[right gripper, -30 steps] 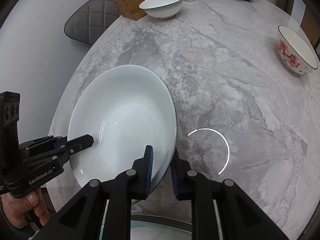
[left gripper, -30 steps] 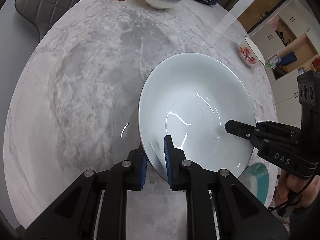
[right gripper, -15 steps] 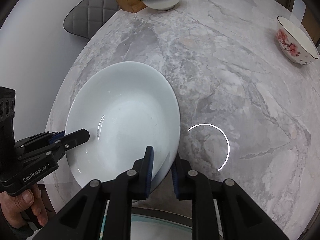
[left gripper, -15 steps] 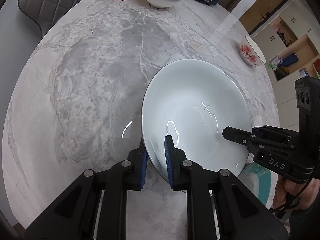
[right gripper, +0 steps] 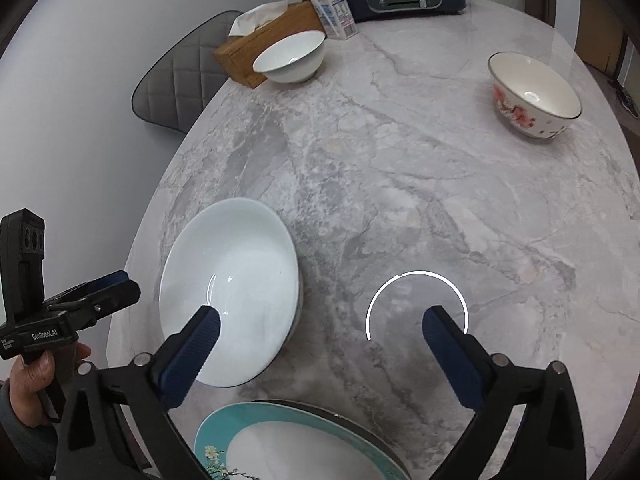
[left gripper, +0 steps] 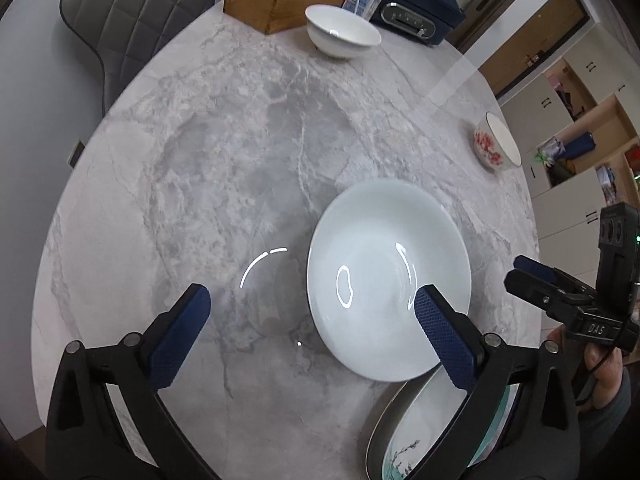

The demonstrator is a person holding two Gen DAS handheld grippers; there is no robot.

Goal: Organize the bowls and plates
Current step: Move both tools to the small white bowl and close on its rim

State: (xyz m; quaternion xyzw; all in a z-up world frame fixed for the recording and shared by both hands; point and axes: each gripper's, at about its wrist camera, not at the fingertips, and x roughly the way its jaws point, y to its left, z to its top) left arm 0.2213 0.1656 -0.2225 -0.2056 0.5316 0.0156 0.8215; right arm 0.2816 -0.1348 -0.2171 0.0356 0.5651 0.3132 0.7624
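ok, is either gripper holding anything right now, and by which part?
Nothing is held. Both the left gripper and right gripper are open, and the white plate sits on the table, free of the fingers.

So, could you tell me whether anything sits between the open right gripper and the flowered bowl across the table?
Nothing visible does. From the right gripper to the flowered bowl there is only bare marble table. The white plate lies off to its left, and the small white bowl stands far left, near the tissue box.

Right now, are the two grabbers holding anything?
Left gripper: jaws open, holding nothing.
Right gripper: jaws open, holding nothing.
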